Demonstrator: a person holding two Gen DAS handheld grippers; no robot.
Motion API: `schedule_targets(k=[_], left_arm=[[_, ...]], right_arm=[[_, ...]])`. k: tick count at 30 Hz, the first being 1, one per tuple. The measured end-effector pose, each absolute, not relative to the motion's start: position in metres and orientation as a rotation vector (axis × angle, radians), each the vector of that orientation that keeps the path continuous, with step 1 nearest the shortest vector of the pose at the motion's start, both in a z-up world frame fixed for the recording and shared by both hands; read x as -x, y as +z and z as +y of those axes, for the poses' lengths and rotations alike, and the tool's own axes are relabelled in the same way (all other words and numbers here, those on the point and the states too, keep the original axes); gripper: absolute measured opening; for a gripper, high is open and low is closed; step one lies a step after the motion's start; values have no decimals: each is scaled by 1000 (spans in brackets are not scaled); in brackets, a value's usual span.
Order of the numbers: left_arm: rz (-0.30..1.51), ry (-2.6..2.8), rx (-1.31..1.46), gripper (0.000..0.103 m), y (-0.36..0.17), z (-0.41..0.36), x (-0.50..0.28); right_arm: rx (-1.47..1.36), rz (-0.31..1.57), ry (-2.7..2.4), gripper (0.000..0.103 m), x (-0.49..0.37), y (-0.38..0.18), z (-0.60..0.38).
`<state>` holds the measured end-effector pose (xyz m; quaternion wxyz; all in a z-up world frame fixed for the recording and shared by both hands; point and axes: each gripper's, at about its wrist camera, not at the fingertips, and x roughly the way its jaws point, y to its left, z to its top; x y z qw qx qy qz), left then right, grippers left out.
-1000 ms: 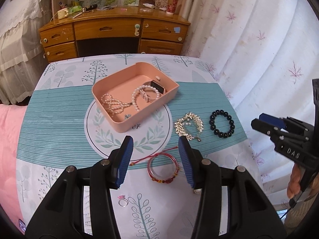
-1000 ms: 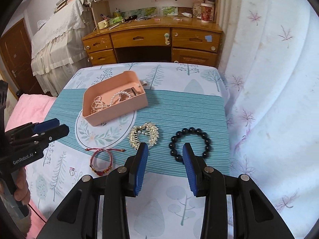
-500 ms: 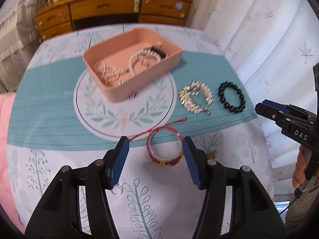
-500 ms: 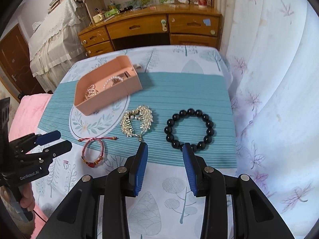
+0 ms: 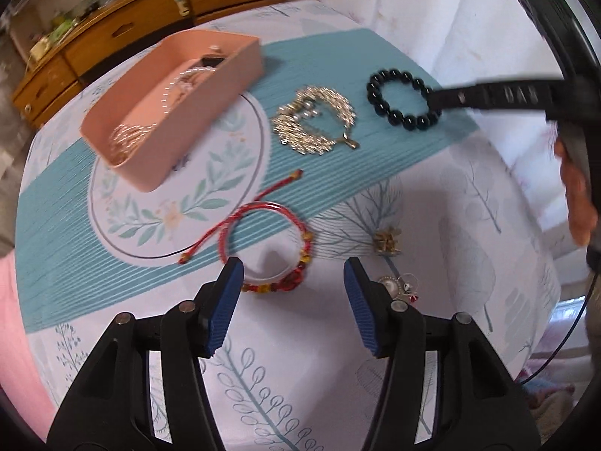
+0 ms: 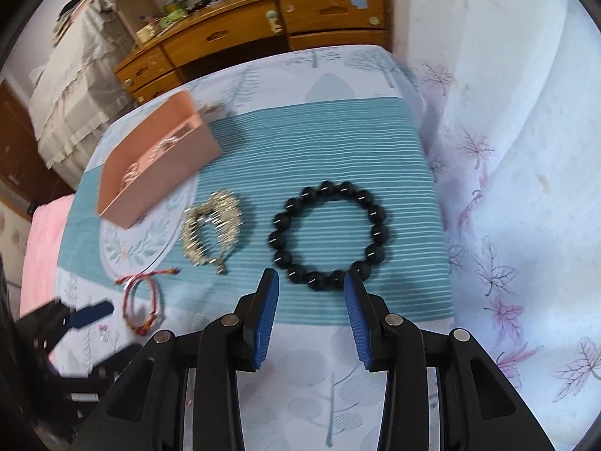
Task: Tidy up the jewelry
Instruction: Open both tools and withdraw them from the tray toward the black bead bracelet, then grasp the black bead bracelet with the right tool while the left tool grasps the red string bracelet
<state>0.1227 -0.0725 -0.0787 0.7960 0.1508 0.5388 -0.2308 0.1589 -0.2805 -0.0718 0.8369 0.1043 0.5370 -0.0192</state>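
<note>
A pink tray (image 5: 240, 75) (image 6: 195, 154) on the table holds pearl strands and a watch. A gold bracelet (image 5: 315, 120) (image 6: 210, 229), a black bead bracelet (image 5: 403, 97) (image 6: 328, 231) and a red cord bracelet (image 5: 263, 240) (image 6: 144, 302) lie loose on the cloth. My left gripper (image 5: 293, 282) is open, low over the near side of the red bracelet. My right gripper (image 6: 311, 287) is open, its tips at the near side of the black bracelet; it also shows in the left wrist view (image 5: 450, 97).
Small gold earrings (image 5: 387, 240) and a pearl piece with a ring (image 5: 398, 285) lie right of the left gripper. A wooden dresser (image 6: 263, 26) stands beyond the table. A white curtain (image 6: 526, 150) hangs along the right edge of the table.
Both grippers have moved forward and down toward the table. The left one has closed in on the red bracelet, the right one on the black bracelet. Both stay open.
</note>
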Motion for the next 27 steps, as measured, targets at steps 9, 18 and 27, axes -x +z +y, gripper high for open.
schedule_targets(k=[9, 18, 27], left_arm=[[1172, -489, -433, 47, -97, -97, -125], [1227, -493, -419, 37, -102, -104, -136], [1356, -457, -132, 9, -103, -74, -173]], right_arm=[[-261, 1149, -150, 37, -183, -89, -320], [-198, 1184, -204, 37, -208, -110, -320], [-136, 1198, -200, 15, -211, -111, -306]])
